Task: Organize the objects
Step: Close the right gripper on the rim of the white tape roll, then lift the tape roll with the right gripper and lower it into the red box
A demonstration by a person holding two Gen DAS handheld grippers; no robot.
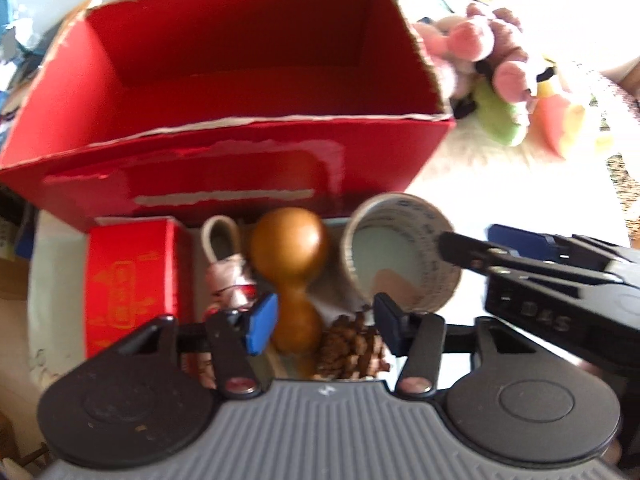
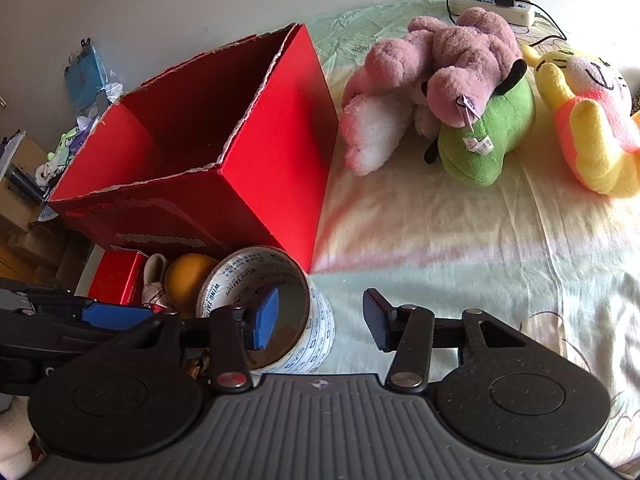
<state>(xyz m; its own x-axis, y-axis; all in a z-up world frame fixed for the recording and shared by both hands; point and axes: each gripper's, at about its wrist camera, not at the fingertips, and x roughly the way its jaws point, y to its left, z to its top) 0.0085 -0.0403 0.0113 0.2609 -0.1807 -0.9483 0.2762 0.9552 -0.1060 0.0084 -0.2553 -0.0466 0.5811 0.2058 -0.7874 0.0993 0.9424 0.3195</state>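
Note:
A big open red cardboard box (image 1: 224,160) (image 2: 276,168) stands on the bed, empty inside. In front of it lie a small red box (image 1: 128,276) (image 2: 120,276), a white baby shoe (image 1: 224,264) (image 2: 154,276), a brown wooden gourd (image 1: 290,264) (image 2: 188,276), a pine cone (image 1: 352,348) and a tape roll (image 1: 400,248) (image 2: 276,312). My left gripper (image 1: 324,324) is open, its fingers on either side of the gourd's lower bulb and the pine cone. My right gripper (image 2: 320,320) is open, with its left finger (image 2: 266,318) inside the tape roll and its right finger outside.
Plush toys lie right of the box: a pink one (image 2: 432,76), a green one (image 2: 488,140) and a yellow-pink one (image 2: 592,120). A power strip (image 2: 492,4) with cables sits at the far edge. Cluttered boxes (image 2: 24,216) stand off the bed's left side.

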